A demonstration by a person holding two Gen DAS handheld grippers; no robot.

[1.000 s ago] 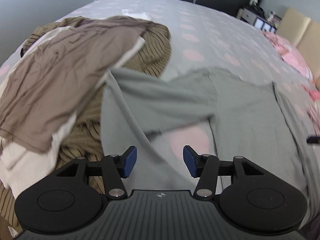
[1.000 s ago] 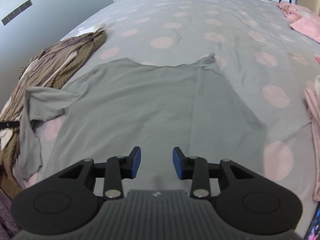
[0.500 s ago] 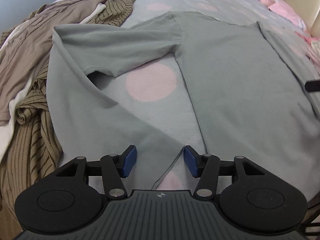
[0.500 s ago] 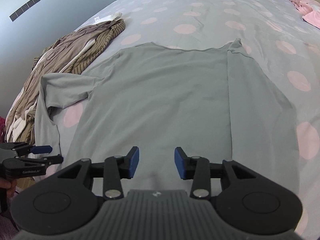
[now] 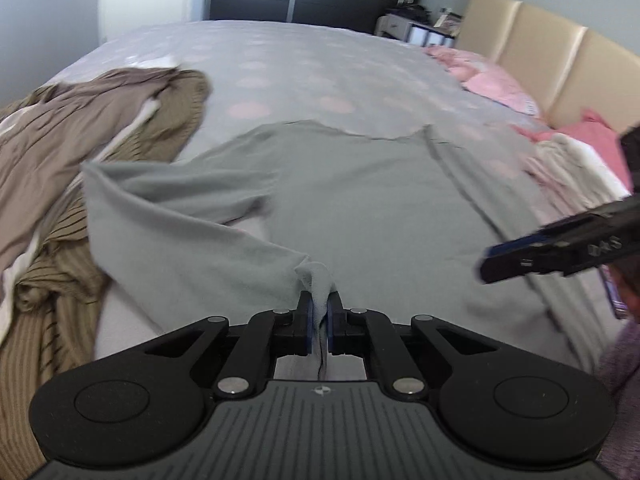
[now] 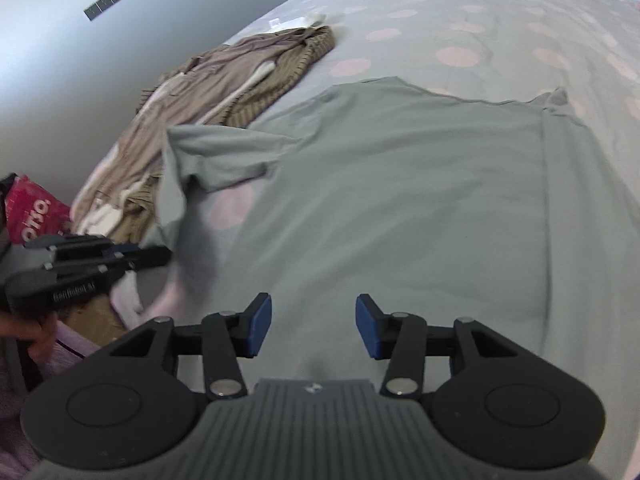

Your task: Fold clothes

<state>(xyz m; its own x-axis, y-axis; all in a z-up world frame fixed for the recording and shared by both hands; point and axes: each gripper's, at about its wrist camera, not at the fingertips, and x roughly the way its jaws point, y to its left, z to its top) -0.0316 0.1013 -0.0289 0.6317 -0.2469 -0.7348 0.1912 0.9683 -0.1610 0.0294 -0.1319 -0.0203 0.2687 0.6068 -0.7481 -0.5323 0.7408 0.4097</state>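
**Two grippers over a grey T-shirt on a bed**

One grey T-shirt (image 6: 400, 184) lies spread flat across a bed (image 5: 304, 64) whose grey cover is dotted with pale pink circles. The shirt's right side is folded inward along a straight crease. Its left sleeve is turned over and lies crumpled toward a heap of brown and striped clothes (image 5: 80, 152) at the left edge of the bed.

The left gripper (image 5: 319, 318) has its blue-padded fingers pressed together on a small bunch of the shirt's near left edge; the cloth rises in a little peak from between them, lifted off the cover. In the right wrist view this gripper (image 6: 156, 257) appears at the far left, low beside the bed's edge.

The right gripper (image 6: 313, 326) hovers above the shirt's near hem with its fingers wide apart, holding nothing. In the left wrist view it (image 5: 486, 268) enters from the right, blurred.

Pink bedding (image 5: 492, 80) lies bunched beside a beige padded headboard (image 5: 560, 64). A red bag (image 6: 34, 210) sits beside the bed at the left.
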